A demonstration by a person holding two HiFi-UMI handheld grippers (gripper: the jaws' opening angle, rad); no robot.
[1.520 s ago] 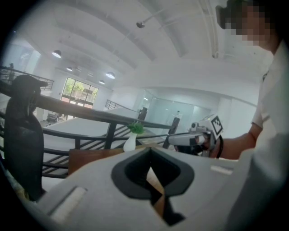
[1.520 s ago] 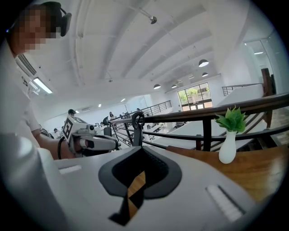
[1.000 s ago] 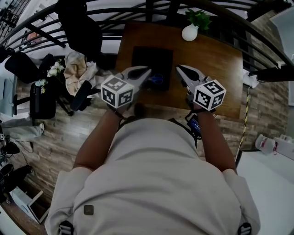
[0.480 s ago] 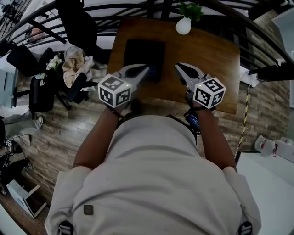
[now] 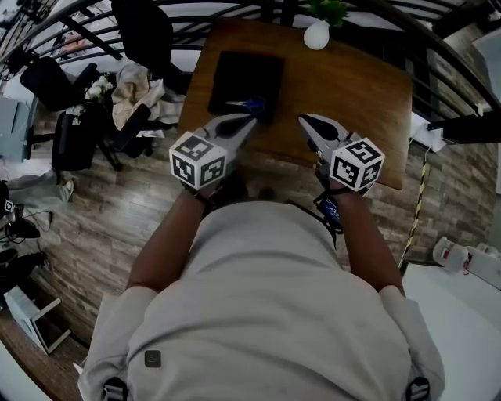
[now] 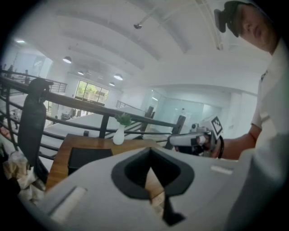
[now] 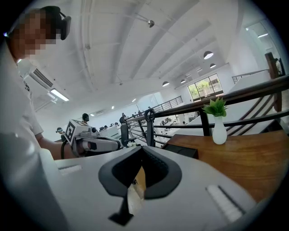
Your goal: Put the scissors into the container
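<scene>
Blue-handled scissors [image 5: 251,104] lie at the near right corner of a flat black container [image 5: 243,74] on the brown wooden table [image 5: 352,90]. Whether they rest inside it or on its rim I cannot tell. My left gripper [image 5: 250,120] is shut and empty, its tip just short of the scissors. To its right, over the table's near edge, my right gripper [image 5: 304,120] is also shut and empty. In the left gripper view the container [image 6: 88,158] shows beyond the closed jaws. In the right gripper view the container [image 7: 181,150] sits left of the vase.
A white vase with a green plant [image 5: 318,34] stands at the table's far edge. A dark metal railing [image 5: 196,16] runs behind the table. Left of the table on the plank floor are black chairs [image 5: 145,35], bundled cloth [image 5: 133,86] and bags.
The table has slid upward and farther off in the head view. Both grippers, still side by side and shut, now sit nearer the table's front edge than before.
</scene>
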